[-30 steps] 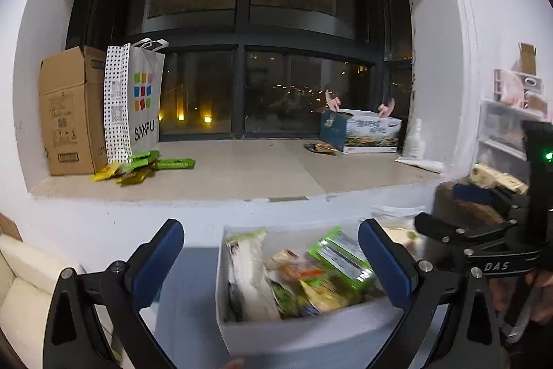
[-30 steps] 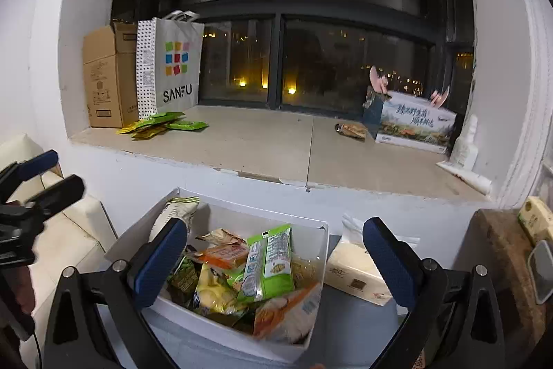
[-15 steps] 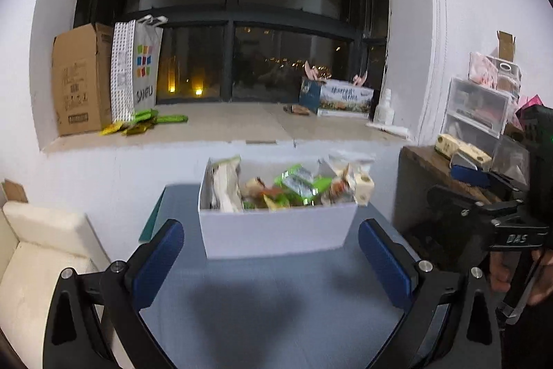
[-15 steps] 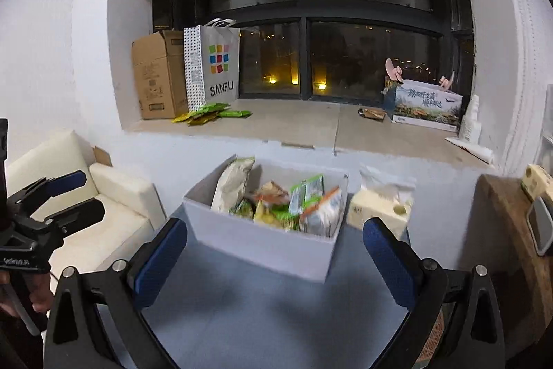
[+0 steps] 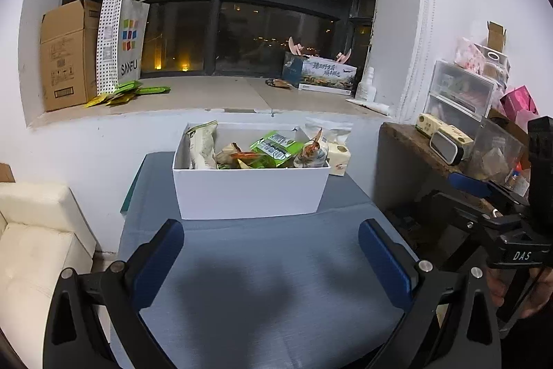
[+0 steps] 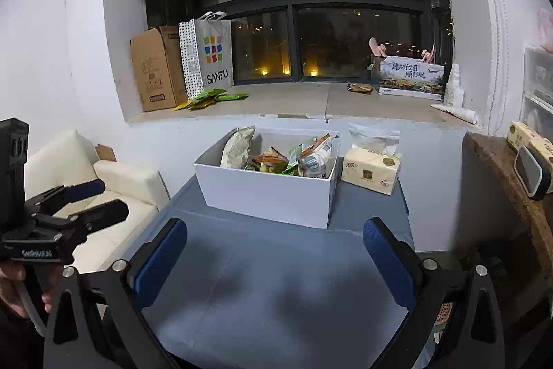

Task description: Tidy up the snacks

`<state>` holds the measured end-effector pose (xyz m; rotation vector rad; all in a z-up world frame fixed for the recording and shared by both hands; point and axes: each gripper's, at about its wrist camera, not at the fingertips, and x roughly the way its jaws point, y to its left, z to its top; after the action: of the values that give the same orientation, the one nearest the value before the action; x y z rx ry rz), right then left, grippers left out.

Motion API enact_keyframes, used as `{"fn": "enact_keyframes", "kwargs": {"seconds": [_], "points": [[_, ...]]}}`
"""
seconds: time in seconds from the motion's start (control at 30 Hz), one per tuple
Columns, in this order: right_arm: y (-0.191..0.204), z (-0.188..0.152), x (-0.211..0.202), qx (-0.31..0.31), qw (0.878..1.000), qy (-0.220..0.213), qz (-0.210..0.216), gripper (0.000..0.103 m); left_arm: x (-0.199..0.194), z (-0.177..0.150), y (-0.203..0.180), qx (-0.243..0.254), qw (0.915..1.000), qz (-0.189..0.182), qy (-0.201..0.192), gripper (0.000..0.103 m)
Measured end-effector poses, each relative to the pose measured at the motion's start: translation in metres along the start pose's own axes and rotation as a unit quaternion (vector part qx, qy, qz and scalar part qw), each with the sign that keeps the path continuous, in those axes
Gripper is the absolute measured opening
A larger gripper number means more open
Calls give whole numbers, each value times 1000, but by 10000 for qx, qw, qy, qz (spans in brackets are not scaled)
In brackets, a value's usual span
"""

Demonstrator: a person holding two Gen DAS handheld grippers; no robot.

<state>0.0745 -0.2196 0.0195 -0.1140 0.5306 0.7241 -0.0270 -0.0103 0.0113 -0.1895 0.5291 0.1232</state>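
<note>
White snack box (image 5: 249,192) sits at the far end of the grey counter (image 5: 269,282), under the window sill (image 5: 207,95), packed with packets: pale bag (image 5: 202,146) upright at its left wall, green pack (image 5: 274,146) mid-right; tissue pack (image 6: 371,170) just beside its right wall. Left tongs (image 5: 271,260) and right tongs (image 6: 274,260) both released, blue pads spread wide, nothing between them, hovering over bare counter near the box's front. Loose green packets (image 5: 128,92) lie on the sill by the SANFU bag (image 5: 122,44) and cardboard carton (image 5: 65,54).
</note>
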Motion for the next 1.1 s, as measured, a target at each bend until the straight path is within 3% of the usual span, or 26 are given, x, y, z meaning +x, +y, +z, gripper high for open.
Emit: {"fn": "enact_keyframes", "kwargs": {"seconds": [1.1], "points": [[5,3,2,-87,9999,62,40,103,3,4,-3,86,9999,-12,54,103]]}}
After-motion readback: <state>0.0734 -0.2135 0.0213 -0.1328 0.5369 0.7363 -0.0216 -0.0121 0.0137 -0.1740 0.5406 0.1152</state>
